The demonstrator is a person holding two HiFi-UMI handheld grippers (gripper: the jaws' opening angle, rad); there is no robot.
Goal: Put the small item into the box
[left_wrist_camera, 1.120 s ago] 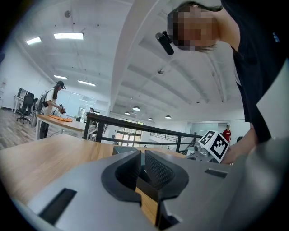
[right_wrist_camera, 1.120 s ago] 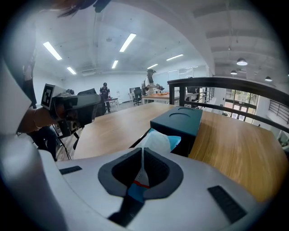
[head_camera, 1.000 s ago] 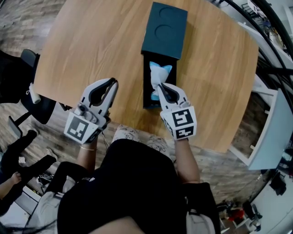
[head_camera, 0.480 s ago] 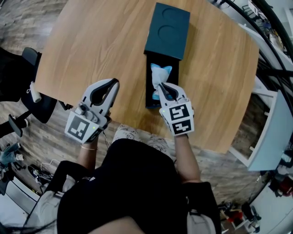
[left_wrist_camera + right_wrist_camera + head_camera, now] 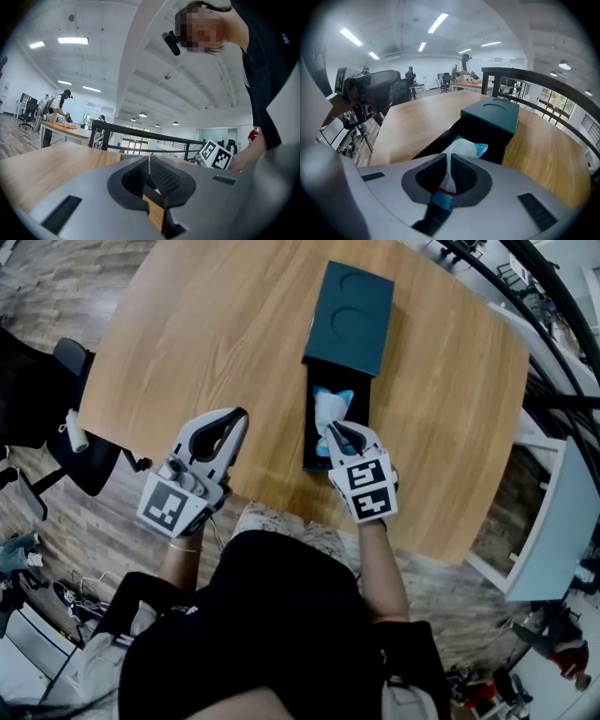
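R gripper (image 5: 336, 430) is pinching its jaws tight on the near end of a small white-and-light-blue soft packet (image 5: 330, 405). The packet is hanging over the pulled-out tray of the long dark-teal cardboard box (image 5: 351, 307), long axis running along the tray twd the box's sleeve. L gripper (image 5: 238, 415) is sitting closed w/ nothing in it, well left of the box, so R is nearer; next move prob. just lowering & releasing.
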